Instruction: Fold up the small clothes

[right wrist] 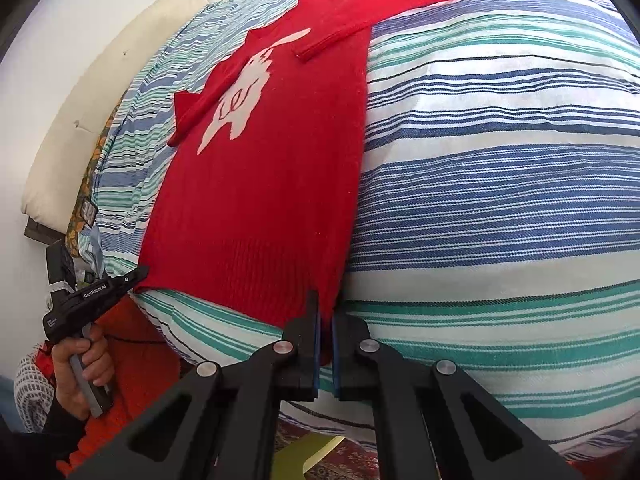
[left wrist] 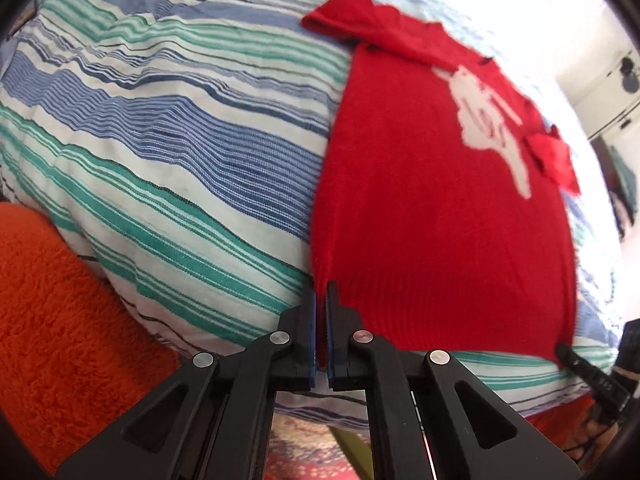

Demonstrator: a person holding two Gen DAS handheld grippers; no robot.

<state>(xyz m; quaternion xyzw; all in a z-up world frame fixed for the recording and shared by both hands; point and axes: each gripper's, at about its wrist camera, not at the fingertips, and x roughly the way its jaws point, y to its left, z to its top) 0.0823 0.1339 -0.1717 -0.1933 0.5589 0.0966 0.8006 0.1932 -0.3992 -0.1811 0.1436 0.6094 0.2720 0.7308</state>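
Left gripper (left wrist: 321, 292): I am clenching it on the near left hem corner of the red sweater (left wrist: 432, 208), red knit showing between the blue pads.

Right gripper (right wrist: 326, 308): I am clenching it on the opposite hem corner, knit likewise pinched between the pads. From this side I am seeing my left hand (right wrist: 82, 364) wrapping the other tool's handle.

Red sweater: lying flat, front up, on the striped bedcover (left wrist: 180, 152), hem toward me, collar away. White knitted figure (left wrist: 492, 120) sitting on the chest. One sleeve (right wrist: 344, 28) folding across the upper body; the other bunching at the far left edge.

Striped bedcover: blue, green and white bands, spreading under and around the garment.

Orange fleece blanket (left wrist: 60, 320): lying beside the bed's near edge, at my left.

Cream padded headboard (right wrist: 100, 120): standing against the far wall.
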